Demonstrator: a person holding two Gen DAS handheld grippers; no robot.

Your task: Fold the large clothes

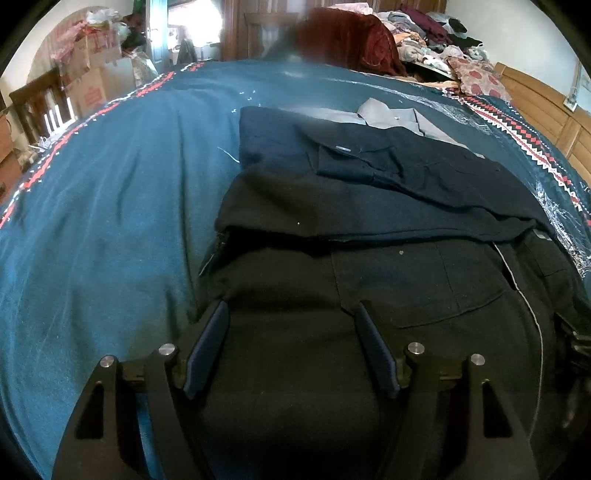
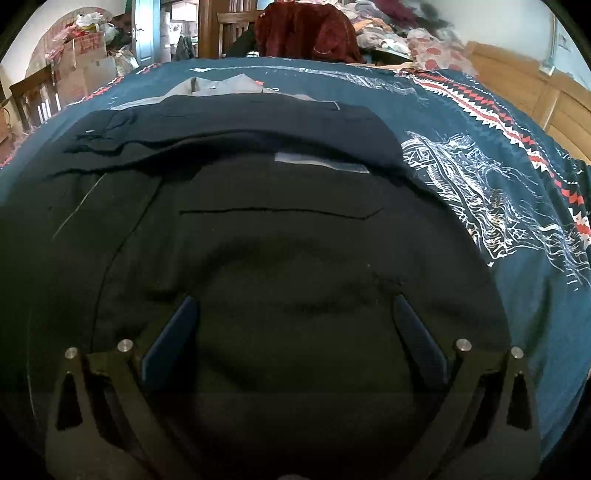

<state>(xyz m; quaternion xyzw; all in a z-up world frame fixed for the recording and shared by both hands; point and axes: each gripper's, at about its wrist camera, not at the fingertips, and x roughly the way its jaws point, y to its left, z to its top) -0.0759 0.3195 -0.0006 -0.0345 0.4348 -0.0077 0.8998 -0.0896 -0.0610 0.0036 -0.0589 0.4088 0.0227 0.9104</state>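
I count three folded garments on one teal bedspread (image 1: 110, 192): black trousers (image 1: 369, 295) lowest in frame, a navy shirt (image 1: 351, 184) mid-frame, a grey shirt (image 1: 391, 116) uppermost.

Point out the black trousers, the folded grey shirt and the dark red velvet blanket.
Black trousers (image 2: 295, 258), right wrist view, seat below pocket.
Folded grey shirt (image 1: 391, 116), left wrist view, collar area.
Dark red velvet blanket (image 2: 306, 31), right wrist view, middle folds.
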